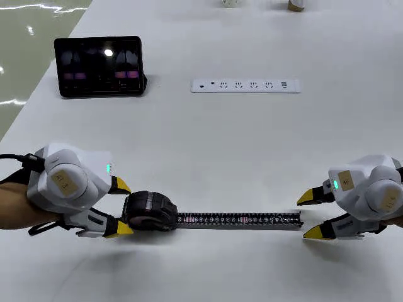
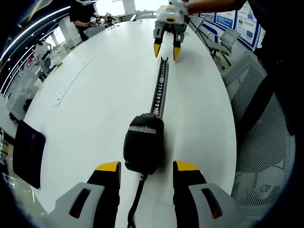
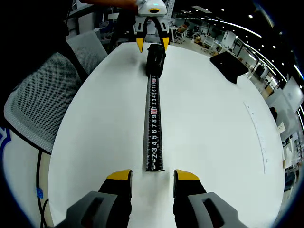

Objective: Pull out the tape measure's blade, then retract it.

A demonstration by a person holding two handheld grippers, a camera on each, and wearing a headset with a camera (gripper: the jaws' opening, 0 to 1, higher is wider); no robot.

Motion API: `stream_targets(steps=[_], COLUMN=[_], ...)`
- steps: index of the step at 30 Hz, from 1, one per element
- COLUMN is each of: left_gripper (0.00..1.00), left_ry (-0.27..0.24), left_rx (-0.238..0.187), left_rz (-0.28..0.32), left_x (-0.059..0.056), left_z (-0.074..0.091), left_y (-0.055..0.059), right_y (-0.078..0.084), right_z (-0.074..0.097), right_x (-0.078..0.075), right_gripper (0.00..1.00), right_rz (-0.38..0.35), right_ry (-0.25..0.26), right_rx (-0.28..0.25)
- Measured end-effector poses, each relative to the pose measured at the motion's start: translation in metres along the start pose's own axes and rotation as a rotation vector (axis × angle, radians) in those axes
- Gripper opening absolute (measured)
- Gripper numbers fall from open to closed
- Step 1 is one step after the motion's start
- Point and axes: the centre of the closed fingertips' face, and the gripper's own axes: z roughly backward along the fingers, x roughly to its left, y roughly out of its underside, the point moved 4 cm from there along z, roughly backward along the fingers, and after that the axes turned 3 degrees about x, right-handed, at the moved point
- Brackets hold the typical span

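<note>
Left gripper (image 1: 124,207) and right gripper (image 1: 308,216), jaws wide, flank the tape measure (image 1: 150,211).
White table (image 1: 220,145); power strip (image 1: 245,85) and tablet (image 1: 99,66) lie beyond it.

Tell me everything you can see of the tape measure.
The tape measure has a black, rubbery-looking case lying on the white table. Its dark blade, printed with light numerals, lies flat, pulled out toward the right gripper, whose open jaws flank its end without touching. A dark cord trails from the case between the open jaws of the left gripper; contact there is unclear.
</note>
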Motion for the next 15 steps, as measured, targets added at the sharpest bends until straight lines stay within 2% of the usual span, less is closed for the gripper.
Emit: stream_targets(steps=[15], left_gripper=[0.53], left_ry=[-0.035], left_rx=[-0.016], left_rz=[0.086], left_x=[-0.013], left_z=[0.008], left_y=[0.007], right_y=[0.001], right_z=[0.012], right_x=[0.015], right_gripper=[0.46], right_rz=[-0.099], right_ry=[0.032], right_rx=[-0.007])
